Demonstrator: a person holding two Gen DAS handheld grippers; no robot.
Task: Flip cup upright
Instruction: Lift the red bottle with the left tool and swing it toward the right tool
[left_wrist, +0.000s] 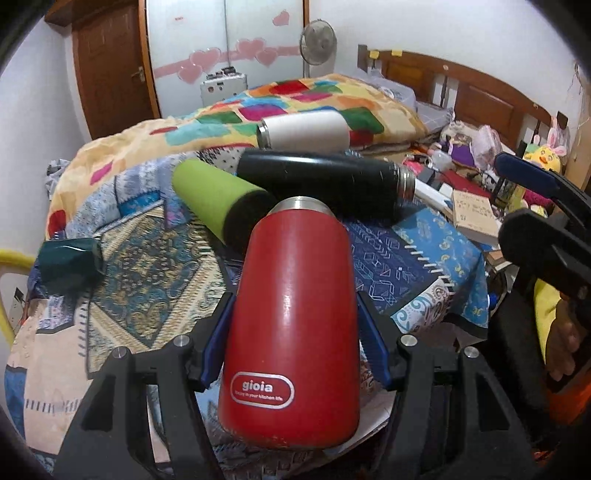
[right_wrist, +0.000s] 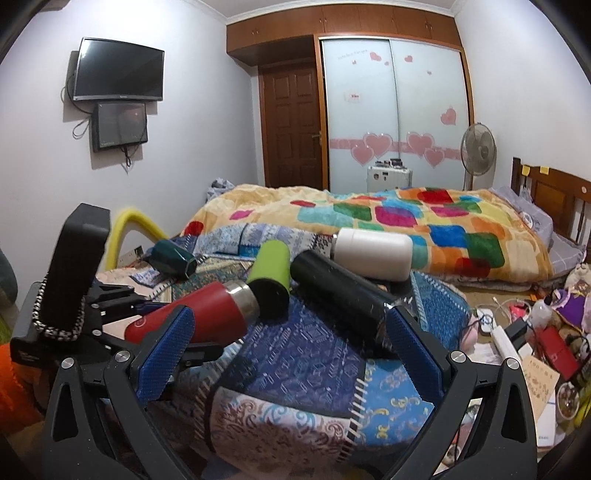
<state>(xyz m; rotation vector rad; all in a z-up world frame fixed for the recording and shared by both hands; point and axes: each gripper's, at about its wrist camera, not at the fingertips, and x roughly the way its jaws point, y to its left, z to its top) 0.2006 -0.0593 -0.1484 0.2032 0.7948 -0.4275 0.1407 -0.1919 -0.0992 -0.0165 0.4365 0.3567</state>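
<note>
**Red flask clamped mid-body, lying on its side**

While the left gripper (left_wrist: 295, 332) has its blue-padded jaws clamped on the red painted-metal flask with a bare steel neck (left_wrist: 295, 314), the flask lies on its side over the patterned blue patchwork cloth (right_wrist: 306, 362), its steel mouth pointing away toward the lime-green cylindrical cup (left_wrist: 221, 206) and just beside it. The right gripper (right_wrist: 295, 350) hangs near with its jaws wide apart and nothing between them, the long black metal flask (right_wrist: 340, 288) just beyond its fingertips.

Its glossy enamel looks hard and stiff, so it should not give under pressure, but it is probably slippery against the ribbed pads. Being steel, it likely carries some weight, more toward the broad base. A hold around the wide lower body, as now, seems sounder than one on the tapering shoulder, where the pads could slide off. Soft bedding below may let it tip once stood up.
</note>
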